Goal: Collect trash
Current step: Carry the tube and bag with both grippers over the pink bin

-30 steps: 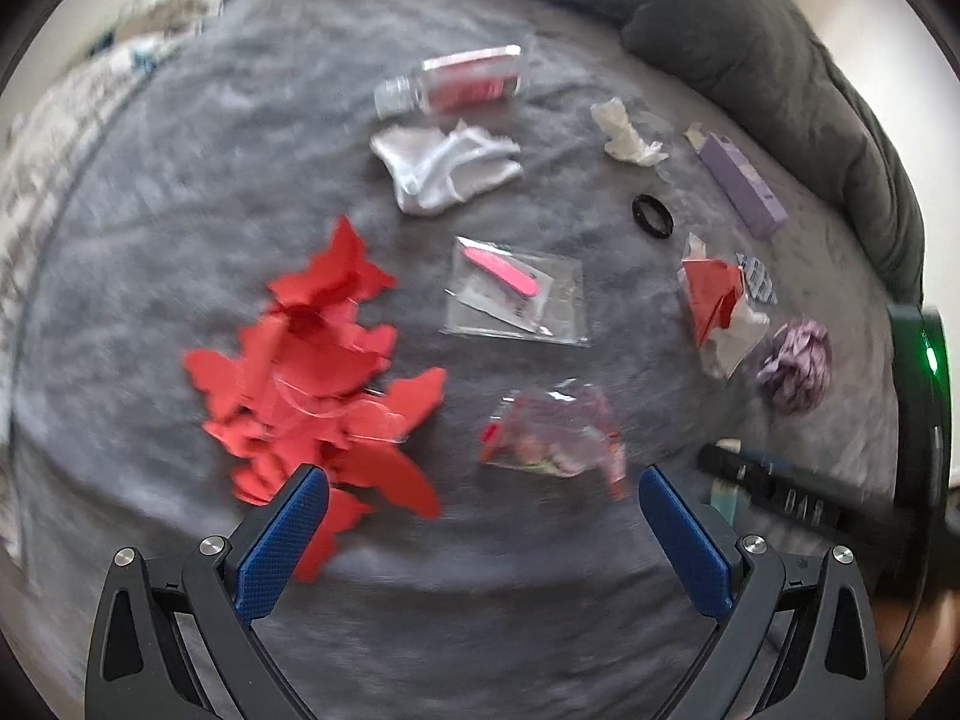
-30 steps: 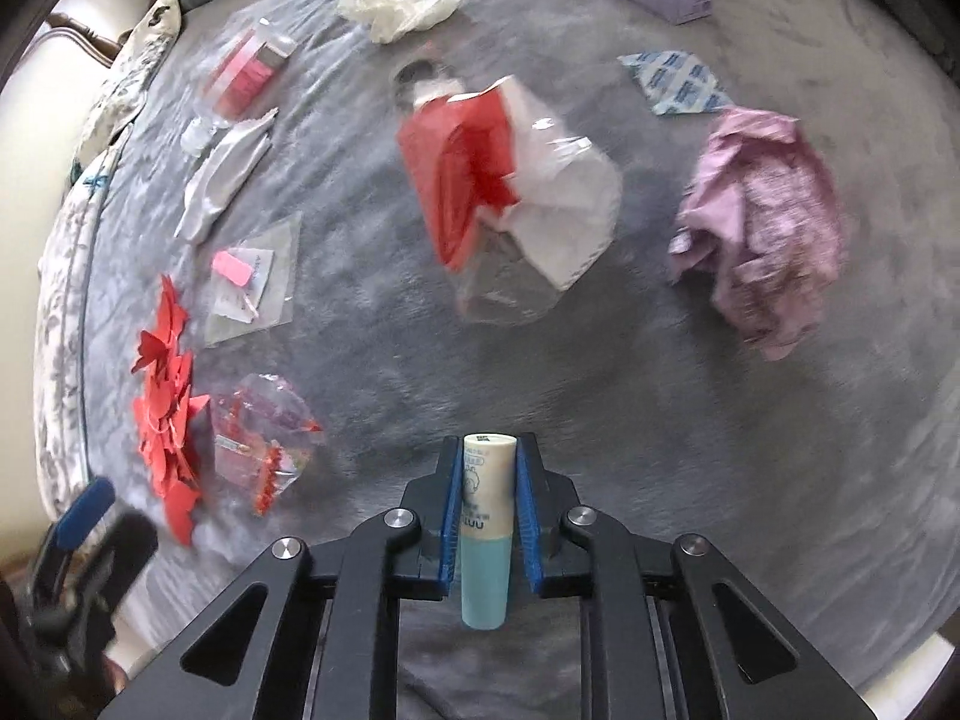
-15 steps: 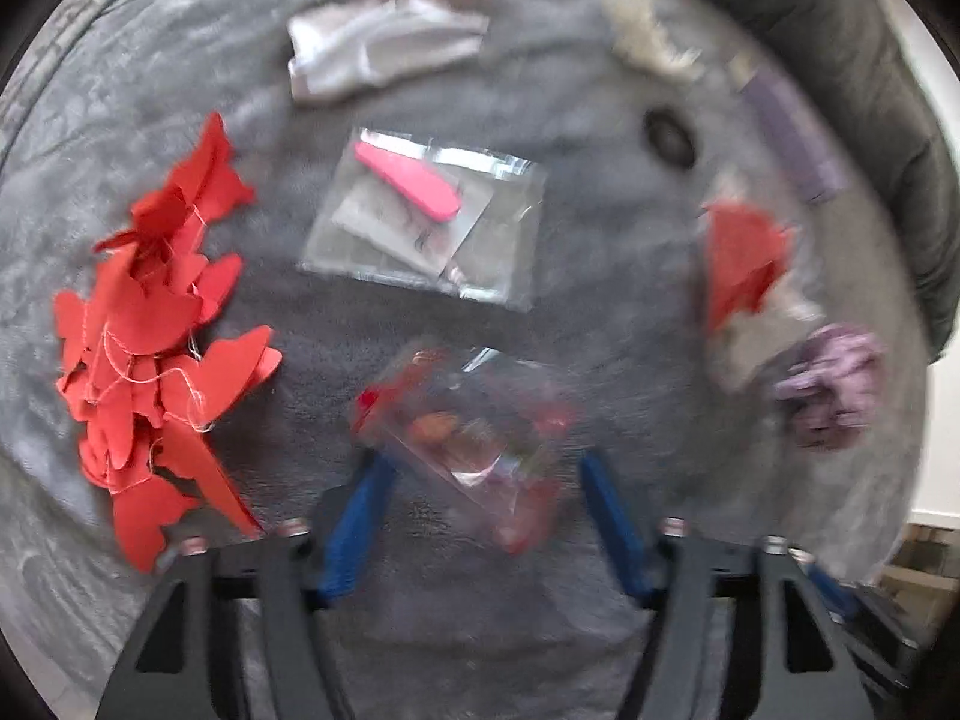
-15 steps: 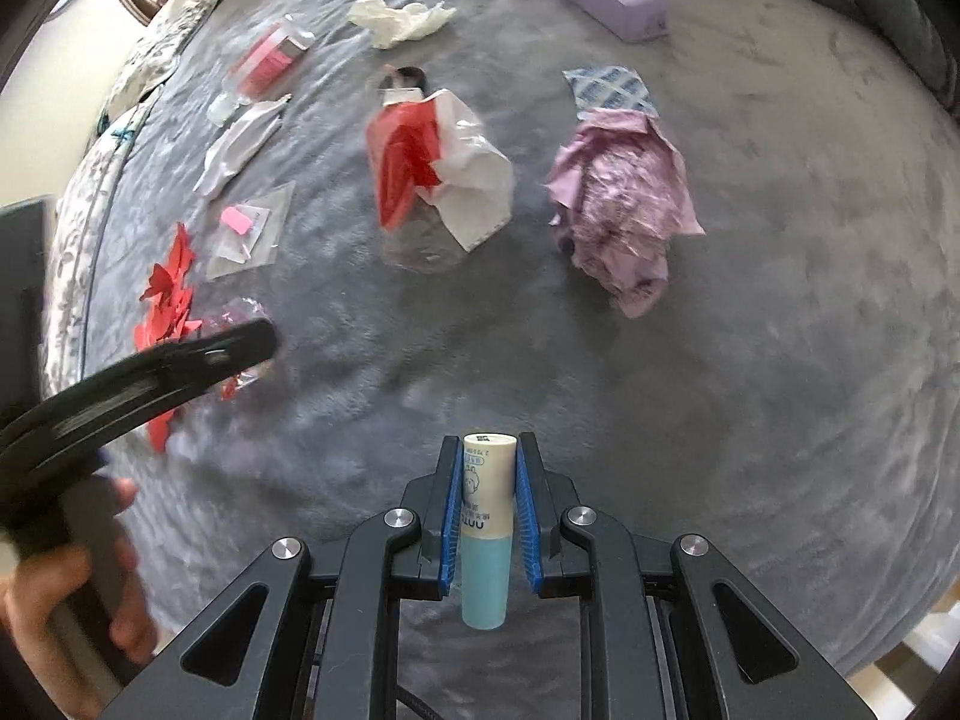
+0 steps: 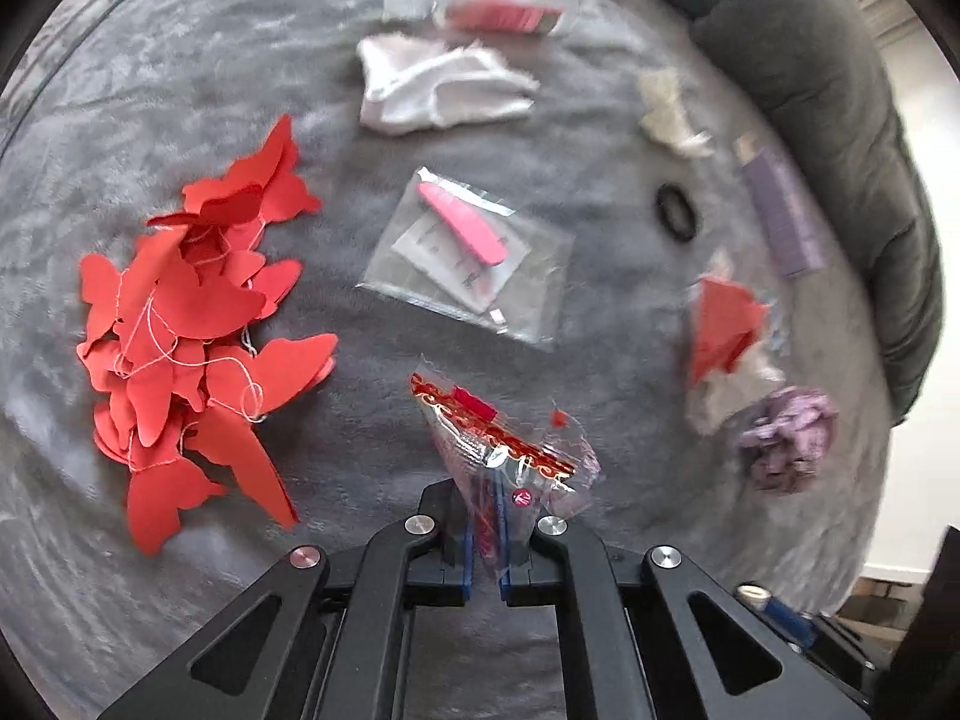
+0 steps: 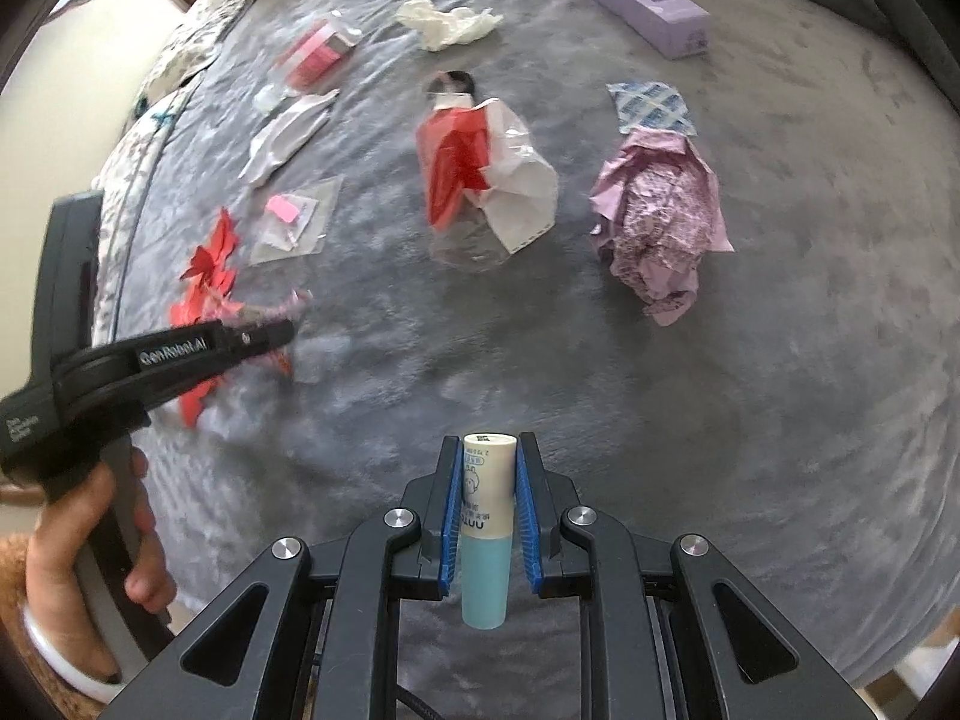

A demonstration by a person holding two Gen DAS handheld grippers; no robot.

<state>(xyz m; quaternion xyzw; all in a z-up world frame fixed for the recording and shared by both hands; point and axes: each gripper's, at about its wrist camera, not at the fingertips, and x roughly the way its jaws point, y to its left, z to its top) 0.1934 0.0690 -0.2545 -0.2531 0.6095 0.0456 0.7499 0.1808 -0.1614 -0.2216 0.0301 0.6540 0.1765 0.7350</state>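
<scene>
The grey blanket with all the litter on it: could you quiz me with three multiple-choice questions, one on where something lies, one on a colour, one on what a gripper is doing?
1. Where does the purple box lie on the grey blanket in the right wrist view?
A. far edge, upper right
B. beside the red paper butterflies
C. under the crumpled lilac paper

2. What colour are the paper butterflies?
A. blue
B. red
C. white

3. What is the left gripper doing?
A. standing wide open over the blanket
B. shut on a clear crinkly wrapper
C. shut on the purple box

Answers:
1 A: the box sits far up and right, well past the crumpled lilac paper.
2 B: the strung heap is plainly red.
3 B: its jaws have just been closing, and the clear wrapper is pinched between the blue pads.
</scene>
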